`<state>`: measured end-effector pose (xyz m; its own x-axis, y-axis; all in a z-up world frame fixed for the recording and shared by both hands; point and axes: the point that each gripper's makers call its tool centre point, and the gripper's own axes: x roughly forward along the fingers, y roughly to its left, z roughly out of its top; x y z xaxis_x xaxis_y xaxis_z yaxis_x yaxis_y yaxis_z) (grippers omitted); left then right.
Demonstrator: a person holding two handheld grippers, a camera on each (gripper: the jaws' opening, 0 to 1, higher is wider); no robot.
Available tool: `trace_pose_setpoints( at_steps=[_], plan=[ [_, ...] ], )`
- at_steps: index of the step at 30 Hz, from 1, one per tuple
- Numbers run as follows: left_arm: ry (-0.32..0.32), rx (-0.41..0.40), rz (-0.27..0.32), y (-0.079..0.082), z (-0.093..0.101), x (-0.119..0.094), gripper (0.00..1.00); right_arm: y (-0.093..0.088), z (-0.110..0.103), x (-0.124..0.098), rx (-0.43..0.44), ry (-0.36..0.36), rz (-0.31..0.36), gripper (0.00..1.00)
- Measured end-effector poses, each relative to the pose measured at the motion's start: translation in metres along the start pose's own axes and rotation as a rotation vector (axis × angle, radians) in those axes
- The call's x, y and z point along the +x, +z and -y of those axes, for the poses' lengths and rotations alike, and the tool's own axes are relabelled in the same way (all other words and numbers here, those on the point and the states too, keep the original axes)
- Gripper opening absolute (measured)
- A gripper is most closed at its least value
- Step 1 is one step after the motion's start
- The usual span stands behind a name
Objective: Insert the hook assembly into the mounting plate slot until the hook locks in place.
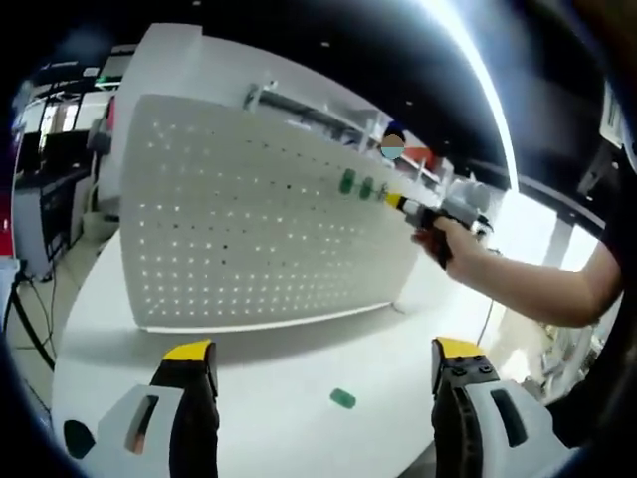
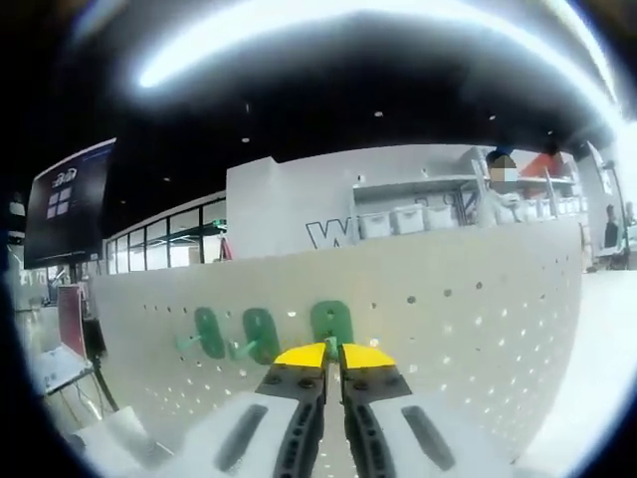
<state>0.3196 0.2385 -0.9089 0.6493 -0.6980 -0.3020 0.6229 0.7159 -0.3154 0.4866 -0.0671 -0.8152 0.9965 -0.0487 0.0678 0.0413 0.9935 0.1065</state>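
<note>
Left gripper view: left gripper [image 1: 323, 363] at bottom of frame, fingers [image 1: 189, 357] spread wide, nothing held. One loose green hook [image 1: 342, 399] lying on white counter [image 1: 289, 349] between them, lower centre. White pegboard [image 1: 249, 219] standing upright across centre frame. Right gripper [image 1: 410, 207] at right of centre, held in a person's hand [image 1: 453, 242], tip against pegboard beside two mounted green hooks [image 1: 356, 185].

Right gripper view: right gripper [image 2: 332, 357] at bottom centre, fingers [image 2: 300, 356] nearly closed on green hook assembly [image 2: 331, 321], pressed to pegboard [image 2: 478, 309]. Two further hooks [image 2: 234, 334] mounted to its left.
</note>
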Motion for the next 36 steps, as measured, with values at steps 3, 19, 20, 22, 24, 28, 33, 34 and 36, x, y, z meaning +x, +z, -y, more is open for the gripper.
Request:
trace_pose_setpoints(
  at_steps=[3, 19, 20, 22, 24, 28, 33, 34, 36],
  plan=[
    [0.003, 0.003, 0.001, 0.000, 0.000, -0.002, 0.90, 0.005, 0.002, -0.003, 0.032, -0.001, 0.011, 0.09],
    [-0.006, 0.042, -0.014, -0.005, 0.009, -0.011, 0.89, 0.065, 0.001, -0.033, 0.026, 0.049, 0.088, 0.15],
    [-0.007, 0.047, -0.013, -0.004, 0.010, -0.012, 0.89, 0.068, 0.002, -0.036, 0.018, 0.048, 0.092, 0.15],
    [-0.010, 0.049, -0.012, -0.004, 0.011, -0.013, 0.89, 0.072, 0.004, -0.042, -0.004, 0.056, 0.091, 0.15],
    [-0.012, 0.052, -0.013, -0.005, 0.012, -0.014, 0.89, 0.070, 0.007, -0.049, 0.005, 0.061, 0.072, 0.15],
    [-0.009, 0.052, -0.017, -0.007, 0.013, -0.018, 0.90, 0.065, 0.007, -0.065, 0.031, 0.080, 0.047, 0.15],
    [-0.004, 0.054, -0.032, -0.012, 0.013, -0.023, 0.90, 0.056, 0.001, -0.085, 0.005, 0.110, 0.015, 0.15],
    [-0.002, 0.053, -0.036, -0.014, 0.013, -0.024, 0.90, 0.054, 0.000, -0.088, 0.008, 0.116, 0.006, 0.15],
    [0.001, 0.052, -0.039, -0.015, 0.013, -0.026, 0.90, 0.045, -0.003, -0.095, 0.026, 0.142, -0.019, 0.15]
  ],
)
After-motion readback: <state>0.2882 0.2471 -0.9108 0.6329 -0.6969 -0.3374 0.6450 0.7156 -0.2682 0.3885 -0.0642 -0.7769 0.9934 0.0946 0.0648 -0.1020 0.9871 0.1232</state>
